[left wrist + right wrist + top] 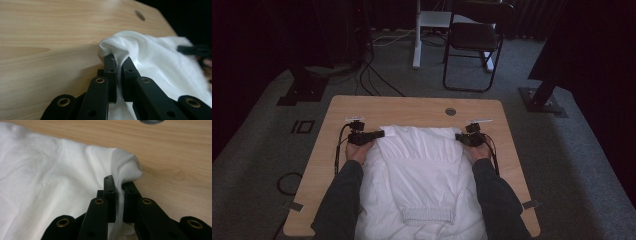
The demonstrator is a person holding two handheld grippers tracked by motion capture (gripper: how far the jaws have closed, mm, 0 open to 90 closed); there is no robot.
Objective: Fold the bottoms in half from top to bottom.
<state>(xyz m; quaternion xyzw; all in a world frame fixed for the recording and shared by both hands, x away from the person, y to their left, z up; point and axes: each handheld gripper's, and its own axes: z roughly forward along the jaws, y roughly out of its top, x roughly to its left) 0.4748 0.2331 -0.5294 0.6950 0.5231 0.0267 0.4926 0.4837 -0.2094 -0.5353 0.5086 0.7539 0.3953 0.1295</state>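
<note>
1. Here the left tool [119, 63] is pressed together on a fold at the far left corner of the white garment [419, 165]; in the left gripper view the cloth bunches over the jaw tips and hides them, and the pinched fold runs down between the jaws.
2. The right tool [119, 185] pinches the far right corner the same way, cloth puckered into a rounded lump just past the jaws, a thin strip squeezed between them.
3. In the high view both tools sit at the garment's far corners, left tool [379, 134] and right tool [458, 136], each half covered by the hand gripping it.
4. The garment lies spread on the table [342, 107], its ribbed hem near the person; its near part runs off the bottom of the picture between the dark sleeves.
5. Beyond the garment a bare strip of table reaches the far edge, with a round cable hole [450, 111] there; bare wood also lies to either side.
</note>
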